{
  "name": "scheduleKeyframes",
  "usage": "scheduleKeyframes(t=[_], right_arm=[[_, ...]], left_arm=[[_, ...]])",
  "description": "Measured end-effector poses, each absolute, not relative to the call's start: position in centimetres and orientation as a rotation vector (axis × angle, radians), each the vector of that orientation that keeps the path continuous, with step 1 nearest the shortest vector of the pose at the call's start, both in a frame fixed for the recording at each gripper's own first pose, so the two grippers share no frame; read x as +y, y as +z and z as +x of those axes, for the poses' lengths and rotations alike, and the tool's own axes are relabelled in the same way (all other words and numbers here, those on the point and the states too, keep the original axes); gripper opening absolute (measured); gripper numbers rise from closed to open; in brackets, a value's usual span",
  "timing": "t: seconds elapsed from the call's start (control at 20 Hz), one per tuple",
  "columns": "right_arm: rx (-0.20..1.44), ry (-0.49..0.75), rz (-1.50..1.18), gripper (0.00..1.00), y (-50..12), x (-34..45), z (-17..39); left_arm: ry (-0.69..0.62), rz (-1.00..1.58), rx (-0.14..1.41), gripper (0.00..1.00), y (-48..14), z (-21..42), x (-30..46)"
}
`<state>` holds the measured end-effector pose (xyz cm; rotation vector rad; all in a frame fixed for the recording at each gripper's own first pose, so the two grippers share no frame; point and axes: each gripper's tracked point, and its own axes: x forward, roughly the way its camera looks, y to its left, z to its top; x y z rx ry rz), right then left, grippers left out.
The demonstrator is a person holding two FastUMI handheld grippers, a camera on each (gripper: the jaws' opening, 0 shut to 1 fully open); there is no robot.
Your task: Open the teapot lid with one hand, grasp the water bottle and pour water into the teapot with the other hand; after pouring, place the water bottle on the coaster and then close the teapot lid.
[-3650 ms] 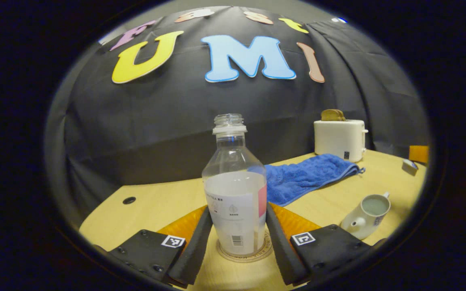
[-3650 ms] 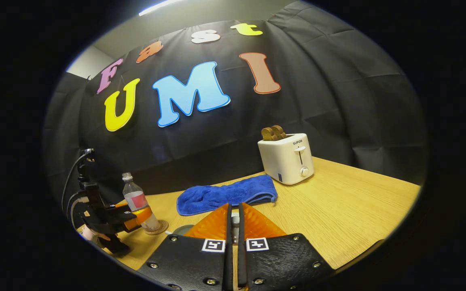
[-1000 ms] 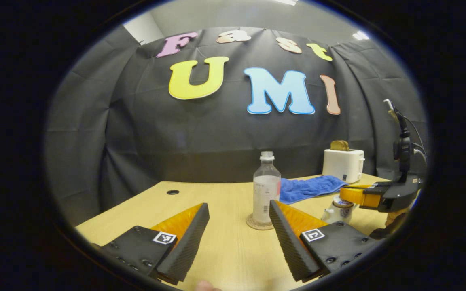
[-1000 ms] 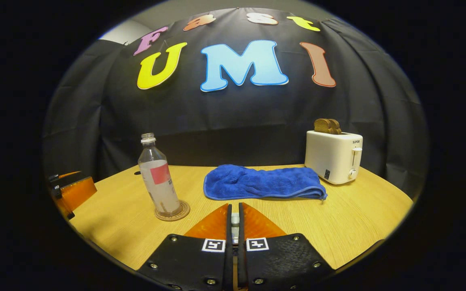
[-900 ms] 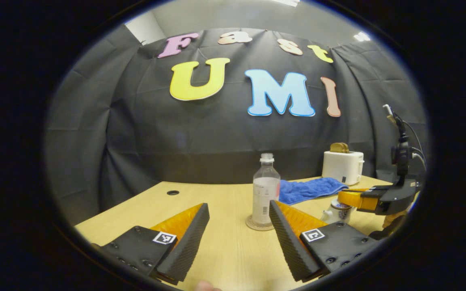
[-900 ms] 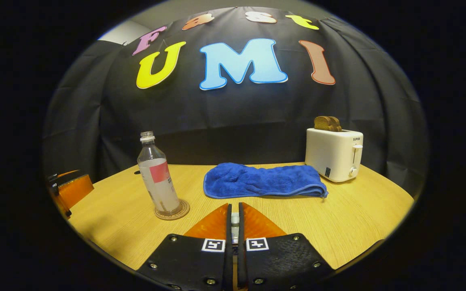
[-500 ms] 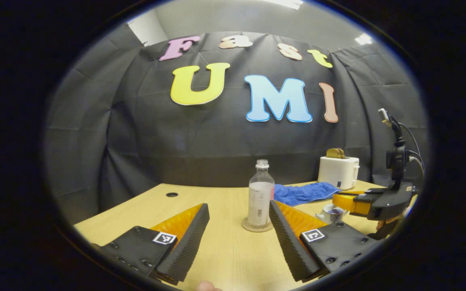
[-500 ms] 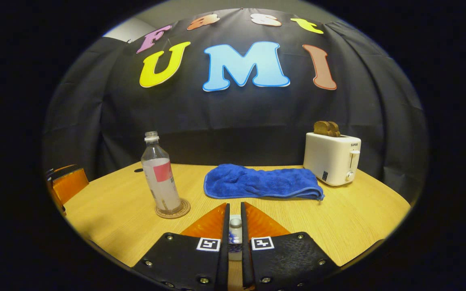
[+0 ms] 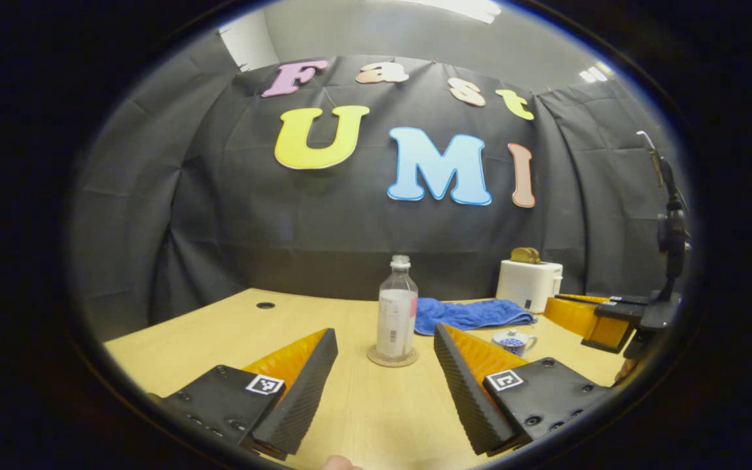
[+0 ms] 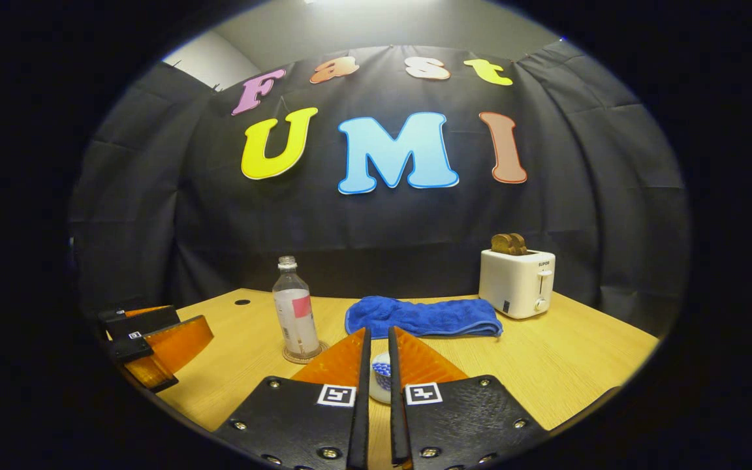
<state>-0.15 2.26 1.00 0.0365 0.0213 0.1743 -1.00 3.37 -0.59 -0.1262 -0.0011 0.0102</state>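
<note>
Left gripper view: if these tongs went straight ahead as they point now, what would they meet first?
Probably the water bottle, upright on its coaster, just right of centre between the open left tongs. Bare table lies before it; depth is uncertain.

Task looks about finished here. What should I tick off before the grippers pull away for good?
1. Water bottle upright on the coaster: ok.
2. Lid on the teapot: ok, though too small to judge how well it is seated.
3. Left gripper open and apart from the bottle: ok.
4. Right gripper free of the lid: ok; a narrow gap, nothing between its fingers.
5. Water in the teapot: cannot tell, the lid hides it.
6. Table dry around the teapot: cannot tell.
</note>
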Motion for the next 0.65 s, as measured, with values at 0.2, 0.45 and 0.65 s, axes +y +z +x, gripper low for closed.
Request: scheduleKeyframes(t=[0.2,0.45,0.65], right_arm=[[0.067,0.182,0.035,0.13,-1.7,2.9,-1.2],[0.098,0.175,0.059,0.13,-3.8,2.9,-1.3],[0.115,0.18,0.061,0.14,-4.9,3.0,-1.3]], left_arm=[[0.029,-0.168,0.012,1.0,-2.2,-1.8,2.9],[0.071,-0.165,-0.008,1.0,-3.1,-2.7,3.4],[0.088,-0.114,0.0,1.0,-4.1,-3.0,3.2]])
